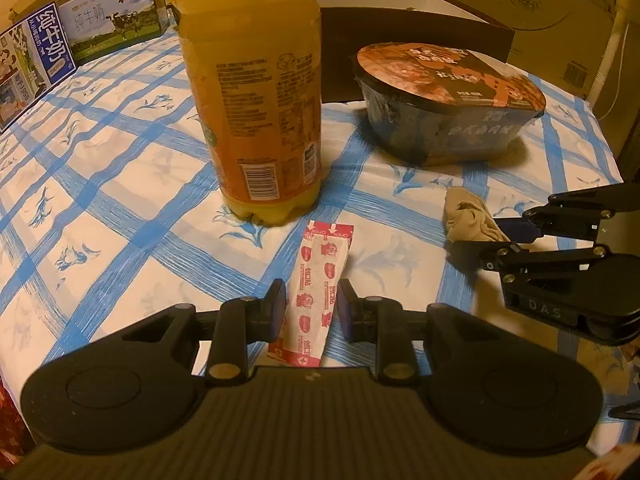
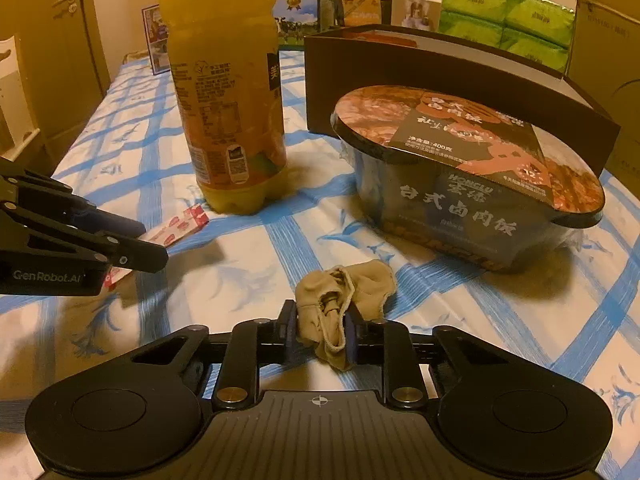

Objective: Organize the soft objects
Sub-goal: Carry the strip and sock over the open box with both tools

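A red-and-white bandage packet (image 1: 316, 280) lies on the blue-checked cloth, its near part between the fingers of my left gripper (image 1: 312, 308), which closes on it. It also shows in the right wrist view (image 2: 176, 228). A beige crumpled sock (image 2: 340, 300) lies on the cloth; my right gripper (image 2: 320, 332) is shut on its near end. In the left wrist view the sock (image 1: 468, 216) sits at the right gripper's (image 1: 492, 236) tips. The left gripper (image 2: 148, 244) enters the right wrist view from the left.
A tall orange juice bottle (image 1: 256, 92) stands just beyond the packet. A sealed black rice bowl (image 2: 468, 176) stands beyond the sock. A dark open box (image 2: 440, 64) is behind them. Milk cartons (image 1: 48, 56), green tissue packs (image 2: 508, 20) and cardboard boxes line the far side.
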Tool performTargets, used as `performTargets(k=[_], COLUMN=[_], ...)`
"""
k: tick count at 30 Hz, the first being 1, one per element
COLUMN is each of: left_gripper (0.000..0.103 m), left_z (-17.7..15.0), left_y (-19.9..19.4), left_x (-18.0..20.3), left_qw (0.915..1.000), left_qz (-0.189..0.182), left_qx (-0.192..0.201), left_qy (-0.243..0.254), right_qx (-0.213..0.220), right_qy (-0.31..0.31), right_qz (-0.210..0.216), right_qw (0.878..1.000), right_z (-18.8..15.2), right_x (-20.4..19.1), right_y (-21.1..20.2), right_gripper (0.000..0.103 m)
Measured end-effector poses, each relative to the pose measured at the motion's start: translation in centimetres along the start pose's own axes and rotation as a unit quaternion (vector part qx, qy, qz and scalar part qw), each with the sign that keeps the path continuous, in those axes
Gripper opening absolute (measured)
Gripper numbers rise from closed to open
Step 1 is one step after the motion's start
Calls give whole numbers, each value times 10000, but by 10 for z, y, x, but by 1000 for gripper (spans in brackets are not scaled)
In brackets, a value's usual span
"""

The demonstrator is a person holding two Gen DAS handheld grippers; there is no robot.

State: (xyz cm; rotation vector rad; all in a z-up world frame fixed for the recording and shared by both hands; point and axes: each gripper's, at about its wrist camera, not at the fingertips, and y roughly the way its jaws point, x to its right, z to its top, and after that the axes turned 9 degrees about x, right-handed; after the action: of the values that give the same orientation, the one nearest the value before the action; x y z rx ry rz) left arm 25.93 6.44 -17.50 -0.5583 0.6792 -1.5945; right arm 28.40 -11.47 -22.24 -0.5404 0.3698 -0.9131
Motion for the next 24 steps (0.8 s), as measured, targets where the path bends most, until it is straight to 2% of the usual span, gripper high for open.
performTargets(k=[11, 24], left_gripper=[25, 25], left_z=[6, 25], left_y=[-12, -35], left_x=[8, 30], left_qw=[9999, 9990], left_qz=[-2, -53], left_qx=[115, 347], left_qy=[77, 291], right_qx=[-4, 297], right_qy=[247, 501], right_qz=[-9, 26], right_qw=[9997, 9983], right_z=[4, 15], right_x=[3, 11], right_y=[-19, -62], right_gripper=[22, 22])
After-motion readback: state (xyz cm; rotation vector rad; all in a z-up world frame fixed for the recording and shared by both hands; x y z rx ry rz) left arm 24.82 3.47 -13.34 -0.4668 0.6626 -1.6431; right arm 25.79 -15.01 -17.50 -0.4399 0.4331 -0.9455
